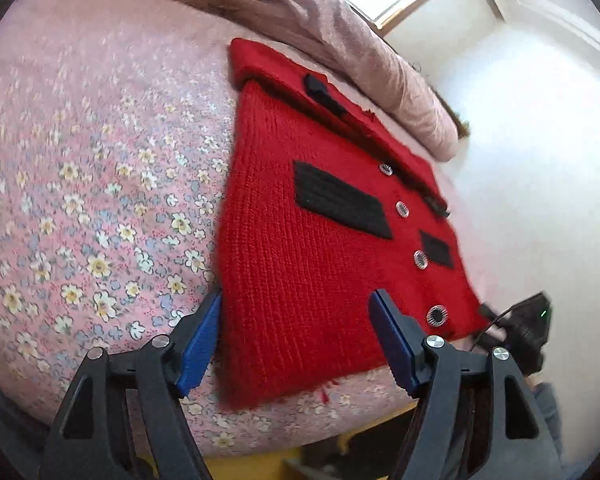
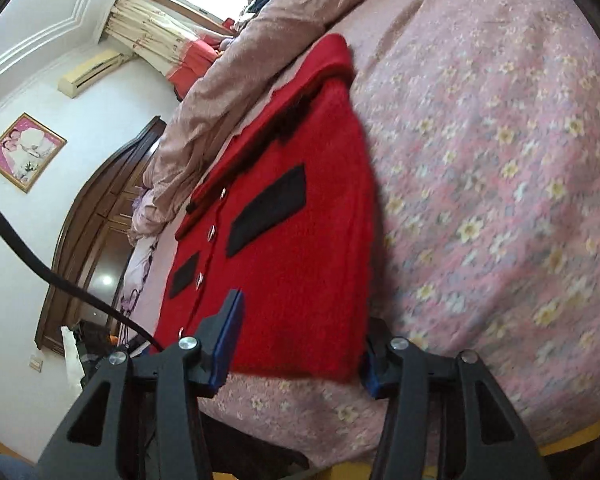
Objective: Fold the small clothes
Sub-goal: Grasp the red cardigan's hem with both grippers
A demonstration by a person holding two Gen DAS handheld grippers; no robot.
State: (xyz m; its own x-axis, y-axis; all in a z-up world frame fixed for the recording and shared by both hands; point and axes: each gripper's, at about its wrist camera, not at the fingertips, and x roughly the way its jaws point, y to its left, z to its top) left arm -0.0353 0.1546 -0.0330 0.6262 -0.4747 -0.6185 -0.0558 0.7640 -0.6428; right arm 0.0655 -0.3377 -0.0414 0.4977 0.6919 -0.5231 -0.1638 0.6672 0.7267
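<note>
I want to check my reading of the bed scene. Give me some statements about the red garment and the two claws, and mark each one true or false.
1. The red knitted cardigan lies spread on a floral bedsheet. True.
2. The cardigan has black patches and round buttons. True.
3. The left claw is fully shut on the cardigan's collar. False: its jaws stand open at the bottom hem.
4. The cardigan is already folded into a small square. False: it lies flat, unfolded.
5. The right claw is near the hem. True.
</note>
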